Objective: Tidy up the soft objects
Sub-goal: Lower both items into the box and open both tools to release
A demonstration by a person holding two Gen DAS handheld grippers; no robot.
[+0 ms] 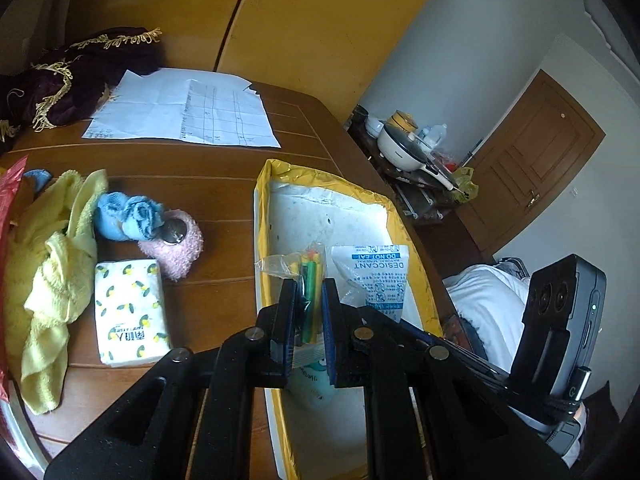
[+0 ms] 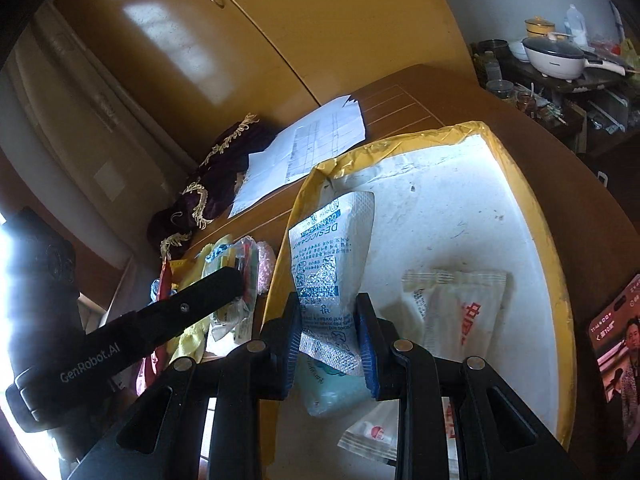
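Both tongs are working over the yellow-rimmed tray point(image 2: 556, 288): my left gripper point(image 1: 309, 312) is pinching a clear packet of coloured sticks point(image 1: 310, 280) above its near edge, while my right gripper point(image 2: 327, 332) is clamping a desiccant pouch point(image 2: 332, 248) upright inside it, seemingly to drop both in there.

Left gripper point(image 1: 310, 312) jaws are clamped on something between them; right gripper point(image 2: 328, 332) jaws likewise pinch something.

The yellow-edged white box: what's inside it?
In the box lie a white sachet with red print, a small clear packet and a pale green pack, partly hidden by the desiccant bag held over it.
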